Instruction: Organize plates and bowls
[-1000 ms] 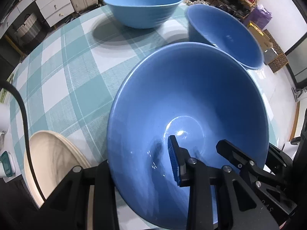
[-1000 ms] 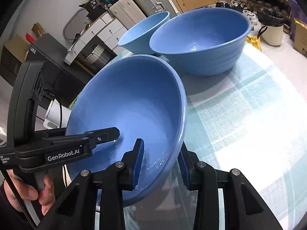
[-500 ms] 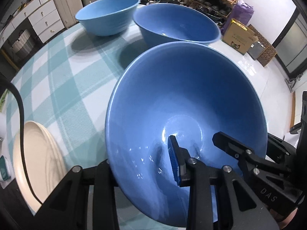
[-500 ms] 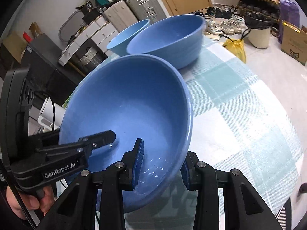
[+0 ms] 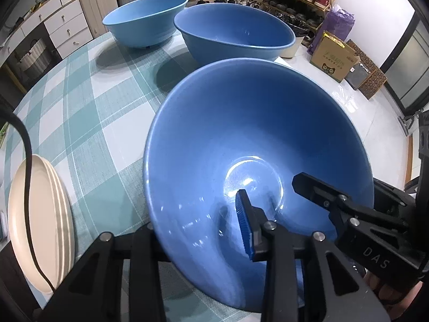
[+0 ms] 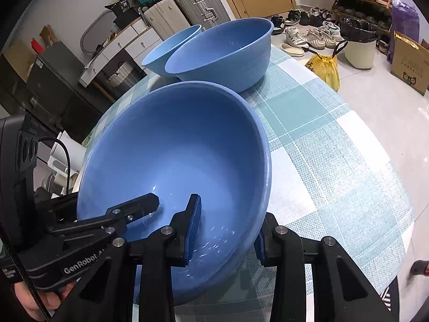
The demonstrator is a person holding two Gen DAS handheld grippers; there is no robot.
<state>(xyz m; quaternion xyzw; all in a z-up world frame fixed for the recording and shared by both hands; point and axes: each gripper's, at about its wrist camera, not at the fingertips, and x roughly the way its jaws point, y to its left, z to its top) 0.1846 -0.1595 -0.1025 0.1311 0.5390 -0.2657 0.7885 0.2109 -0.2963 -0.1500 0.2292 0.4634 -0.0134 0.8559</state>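
Observation:
A large blue bowl [image 5: 241, 134] is held in the air over the checked table by both grippers. My left gripper [image 5: 198, 230] is shut on its near left wall, one finger inside and one outside. My right gripper [image 6: 228, 228] is shut on its right wall in the same way; the bowl fills the right wrist view [image 6: 174, 161]. Each gripper shows inside the bowl in the other's view. Two more blue bowls stand ahead on the table: a nearer one [image 5: 236, 35] [image 6: 222, 53] and a farther one [image 5: 144, 24] [image 6: 171, 48].
A stack of cream plates [image 5: 40, 222] sits at the table's left edge, with a black cable across it. The round table has a teal and white checked cloth [image 5: 88, 102]. Beyond it are the floor, a cardboard box [image 5: 335, 56], shoe racks and suitcases.
Both grippers have carried the held bowl toward the two standing bowls, which now lie straight ahead and closer. The grip on the bowl is unchanged.

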